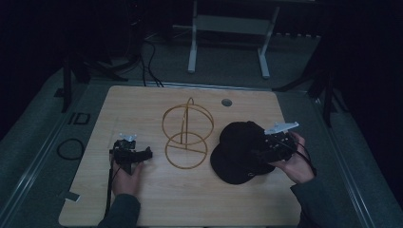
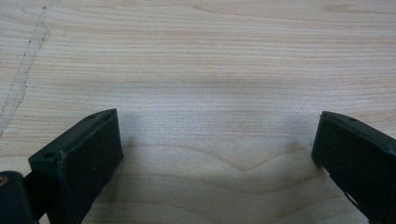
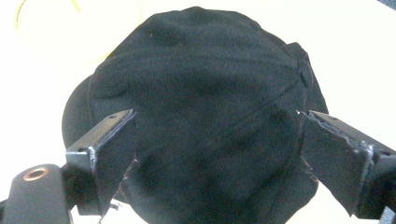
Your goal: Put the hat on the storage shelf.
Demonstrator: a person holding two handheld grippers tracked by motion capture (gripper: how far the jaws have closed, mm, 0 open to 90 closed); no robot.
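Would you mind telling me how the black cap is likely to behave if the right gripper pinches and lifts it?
The black cap looks like soft cloth, so its crown would probably crumple and sag rather than hold shape. It likely weighs little. Its brim seems stiffer and may hang down. The right gripper is open around the crown.

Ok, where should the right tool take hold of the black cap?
Probably the soft crown of the black cap, from above. In the right gripper view the right tool is open, its jaws on either side of the dome, so closing could pinch a fold of fabric. The flat brim lies against the table, harder to get under.
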